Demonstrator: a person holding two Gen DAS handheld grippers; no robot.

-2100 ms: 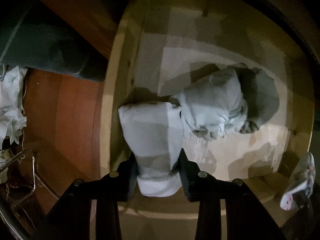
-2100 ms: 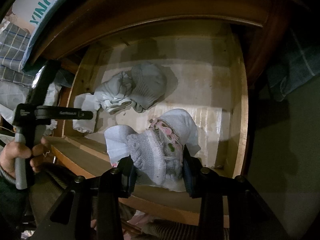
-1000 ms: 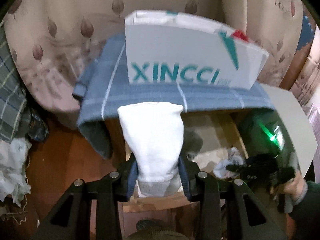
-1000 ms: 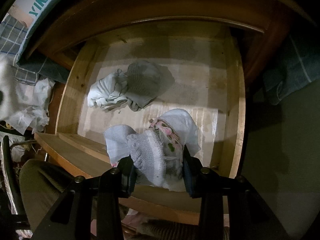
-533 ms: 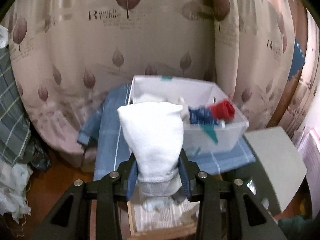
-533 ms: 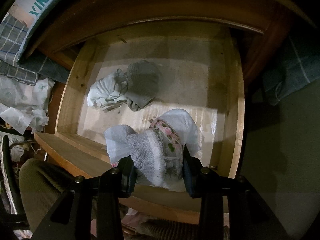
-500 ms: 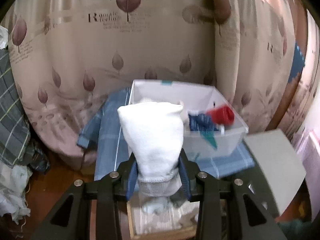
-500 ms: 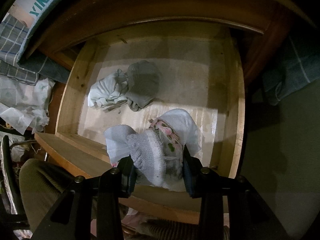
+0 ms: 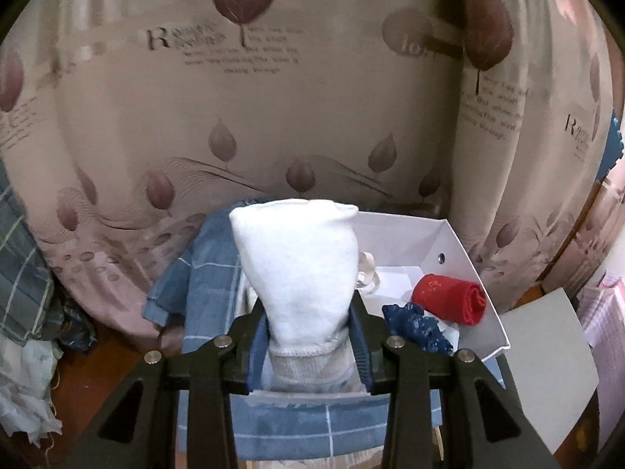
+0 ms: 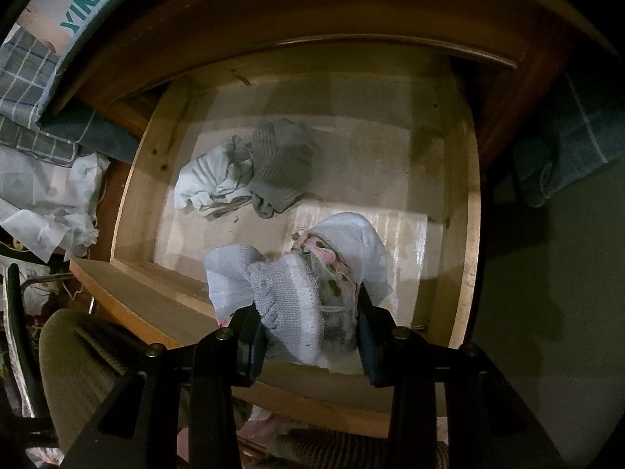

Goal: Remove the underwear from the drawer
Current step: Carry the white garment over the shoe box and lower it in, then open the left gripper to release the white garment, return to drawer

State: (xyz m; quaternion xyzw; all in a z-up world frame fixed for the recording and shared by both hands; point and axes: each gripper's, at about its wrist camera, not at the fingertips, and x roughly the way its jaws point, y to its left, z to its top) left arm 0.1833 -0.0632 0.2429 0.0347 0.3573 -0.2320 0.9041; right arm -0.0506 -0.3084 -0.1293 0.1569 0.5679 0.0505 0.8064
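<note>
**A:** White knitted cotton, folded into a soft roll — that white cotton underwear bundle [image 9: 295, 262] is clear of the drawer, held up in front of the open white cardboard box [image 9: 449, 242], low over its near-left corner. To do this step well, I'd carry it over the box's rim and lower it inside before letting go, so it lands beside the red rolled cloth [image 9: 449, 300] and the dark blue patterned cloth [image 9: 416, 328] instead of catching on the edge.

**B:** And the left tool [image 9: 308, 336]?

**A:** Its jaws are partly closed and clamped on the bundle's lower end, pads pressing both sides; the top stands free above them. Only release once the roll rests on something in the box.

**B:** What about the other one?

**A:** The right tool [image 10: 308, 336] is likewise clamped, on a grey-white knitted underwear bundle with pink trim [image 10: 297, 285], low over the front of the pale wooden drawer [image 10: 465, 203]. Farther back in the drawer, to the left, lie a crumpled pale striped garment [image 10: 213, 179] and a grey ribbed garment [image 10: 279, 160], touching each other.

**B:** Advice there?

**A:** Lift straight up past the drawer's front board before swinging toward the box.
</note>
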